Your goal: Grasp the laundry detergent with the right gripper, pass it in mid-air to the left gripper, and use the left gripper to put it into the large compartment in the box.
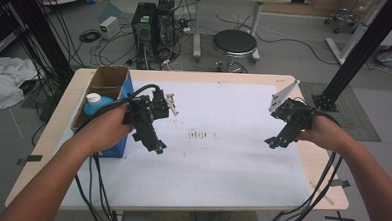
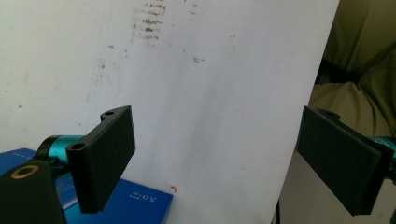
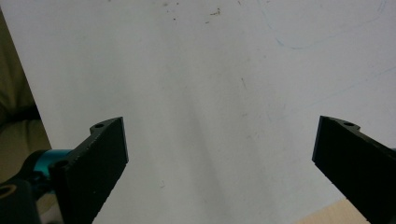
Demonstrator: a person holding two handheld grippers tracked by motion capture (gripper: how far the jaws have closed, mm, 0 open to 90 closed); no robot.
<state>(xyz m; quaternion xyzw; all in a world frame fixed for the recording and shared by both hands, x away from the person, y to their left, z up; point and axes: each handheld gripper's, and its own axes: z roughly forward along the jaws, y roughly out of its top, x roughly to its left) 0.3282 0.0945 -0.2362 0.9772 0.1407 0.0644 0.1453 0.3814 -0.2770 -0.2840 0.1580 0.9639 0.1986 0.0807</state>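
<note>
White paper [image 1: 222,156] is covering most of the tabletop [image 1: 326,181], and both claws are hovering above it with nothing between their jaws. The left claw [image 1: 158,148] is standing open, its jaws spread wide in the left gripper view, and the right claw [image 1: 271,143] is likewise gaping in the right gripper view. Judging by this, the work is sitting at its very start: no thing is being held or touched yet.

Nearest to the left claw is the blue box [image 1: 116,148], lying on the tabletop just beside that hand at the paper's left border, and a corner of the blue box [image 2: 135,205] is showing under the left jaw. It is lying flat; its long axis seems to be running away from the person towards the cardboard box [image 1: 107,81], though the hand is hiding much of it. A bottle with a blue cap [image 1: 97,105] is standing upright between the two.

A next move is probably calling for the left claw to swing towards the blue box and line its jaws across the narrower side
</note>
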